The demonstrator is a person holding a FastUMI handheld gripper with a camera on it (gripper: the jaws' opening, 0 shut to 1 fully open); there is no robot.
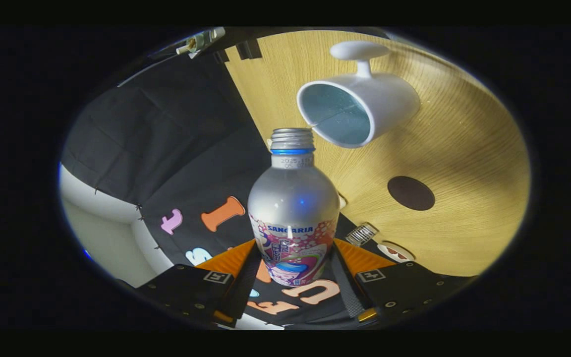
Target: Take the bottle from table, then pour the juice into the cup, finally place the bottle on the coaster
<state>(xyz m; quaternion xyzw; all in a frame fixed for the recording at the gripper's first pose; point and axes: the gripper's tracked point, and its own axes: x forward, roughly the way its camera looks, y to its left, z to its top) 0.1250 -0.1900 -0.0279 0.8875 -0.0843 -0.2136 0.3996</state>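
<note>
**Bottle tipped toward the cup mouth**

Between the two fingers of the gripper sits the bottle, clamped at its lower body, both fingers pressing on its printed label from either side. Its long axis runs straight ahead from the fingers, the uncapped threaded neck leading and aimed at the cup. The whole scene appears rolled sideways, so the bottle is tilted well off upright against the table. The bottle is brushed silver metal with rounded shoulders, a blue ring under the threads and a colourful wrapped label around the bottom half.

Just beyond the bottle's mouth stands the cup, white, glossy and cylindrical, its open rim facing the bottle and its inside pale blue-grey; a thin stem handle with a flat disc end juts from its side. Beside the bottle's shoulder, on the light wood-grain table, lies the coaster, a dark, flat round disc, well apart from the cup. Near the bottle's base lies a small ribbed silver cap.
</note>
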